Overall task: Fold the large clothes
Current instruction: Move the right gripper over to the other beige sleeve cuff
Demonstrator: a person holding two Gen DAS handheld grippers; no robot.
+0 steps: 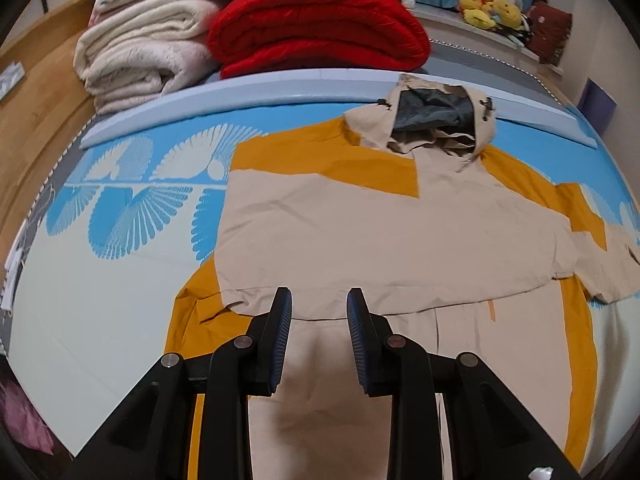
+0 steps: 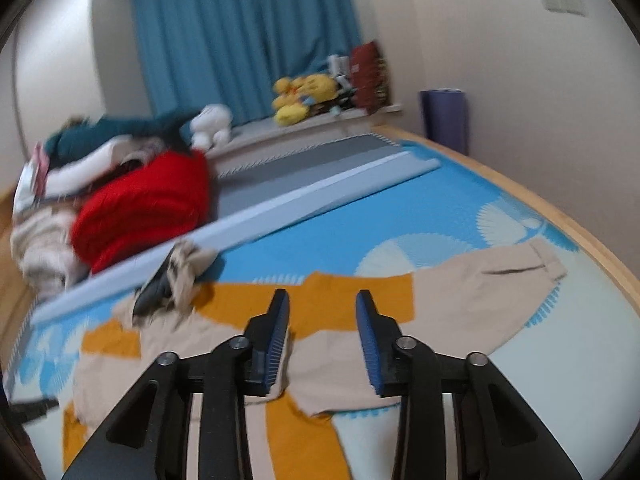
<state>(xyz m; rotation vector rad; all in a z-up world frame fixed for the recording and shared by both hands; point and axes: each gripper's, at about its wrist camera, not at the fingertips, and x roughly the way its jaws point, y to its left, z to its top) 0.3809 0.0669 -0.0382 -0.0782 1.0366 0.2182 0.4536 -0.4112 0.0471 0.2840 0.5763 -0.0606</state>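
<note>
A beige and mustard hooded jacket (image 1: pixel 360 232) lies flat on the blue patterned bed cover (image 1: pixel 120 208), hood (image 1: pixel 436 120) toward the far side. One sleeve is folded across its chest; the other sleeve (image 2: pixel 480 280) stretches out to the right. My left gripper (image 1: pixel 320 300) is open and empty, hovering over the jacket's lower front. My right gripper (image 2: pixel 322 302) is open and empty above the shoulder and outstretched sleeve. The right wrist view is blurred.
A red folded blanket (image 1: pixel 320 28) and cream blankets (image 1: pixel 148 48) are stacked at the bed's far side behind a pale blue bolster (image 1: pixel 280 88). Yellow plush toys (image 1: pixel 488 8) sit by a blue curtain (image 2: pixel 240 32). A wooden bed edge (image 2: pixel 560 208) runs along the right.
</note>
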